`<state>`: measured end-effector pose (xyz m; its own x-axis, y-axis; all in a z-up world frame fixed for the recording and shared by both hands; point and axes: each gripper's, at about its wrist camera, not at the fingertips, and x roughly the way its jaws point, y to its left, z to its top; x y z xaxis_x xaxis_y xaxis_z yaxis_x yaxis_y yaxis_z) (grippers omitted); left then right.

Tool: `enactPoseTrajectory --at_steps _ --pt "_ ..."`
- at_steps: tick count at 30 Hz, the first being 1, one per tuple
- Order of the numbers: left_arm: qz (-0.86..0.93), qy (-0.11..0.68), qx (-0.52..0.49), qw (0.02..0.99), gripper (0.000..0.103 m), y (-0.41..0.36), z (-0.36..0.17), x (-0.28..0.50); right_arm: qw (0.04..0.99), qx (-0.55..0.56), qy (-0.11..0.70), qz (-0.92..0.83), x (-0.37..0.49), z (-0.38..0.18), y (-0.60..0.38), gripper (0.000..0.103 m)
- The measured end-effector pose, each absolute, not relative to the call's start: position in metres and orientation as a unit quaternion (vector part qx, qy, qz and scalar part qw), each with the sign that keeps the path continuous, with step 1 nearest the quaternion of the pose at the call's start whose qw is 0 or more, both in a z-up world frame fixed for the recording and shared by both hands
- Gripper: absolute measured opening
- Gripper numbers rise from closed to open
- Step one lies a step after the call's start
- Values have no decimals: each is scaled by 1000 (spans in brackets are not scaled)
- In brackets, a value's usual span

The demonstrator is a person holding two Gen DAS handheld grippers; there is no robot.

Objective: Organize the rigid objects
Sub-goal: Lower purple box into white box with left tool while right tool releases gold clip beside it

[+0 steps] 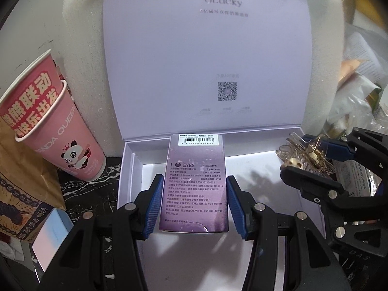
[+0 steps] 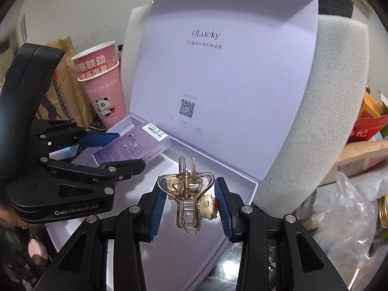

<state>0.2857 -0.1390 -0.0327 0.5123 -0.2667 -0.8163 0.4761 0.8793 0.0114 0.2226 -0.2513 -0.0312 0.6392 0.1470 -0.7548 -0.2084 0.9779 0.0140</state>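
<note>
A white gift box (image 1: 129,169) lies open, its lid (image 1: 206,48) standing up at the back. My left gripper (image 1: 194,194) is shut on a purple contact-lens carton (image 1: 195,184), held over the box's left half. My right gripper (image 2: 190,203) is shut on a clear amber hair claw clip (image 2: 186,194) with a small cream charm, held over the box's right half. In the left wrist view the right gripper (image 1: 315,160) and the clip (image 1: 303,155) show at the right. In the right wrist view the left gripper (image 2: 106,150) and the carton (image 2: 135,145) show at the left.
Stacked pink paper cups (image 1: 60,131) stand left of the box, in front of a brown paper bag (image 1: 21,184). A small pink and blue box (image 1: 52,235) lies at the front left. Grey foam (image 2: 315,121) backs the lid. Plastic bags and packets (image 2: 346,218) crowd the right side.
</note>
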Motion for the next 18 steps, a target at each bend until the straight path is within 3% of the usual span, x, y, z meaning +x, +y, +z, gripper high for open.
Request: enactPoseTrajectory --at_steps 9,11,18 --pt "-203 439 115 868 51 -139 -38 294 899 -37 426 90 235 -36 -247 42" --pt "-197 445 119 866 51 -137 -39 295 900 -36 425 84 236 -35 -248 59" --pt "-198 462 114 857 51 -132 -43 297 902 -44 423 69 232 -27 -254 63"
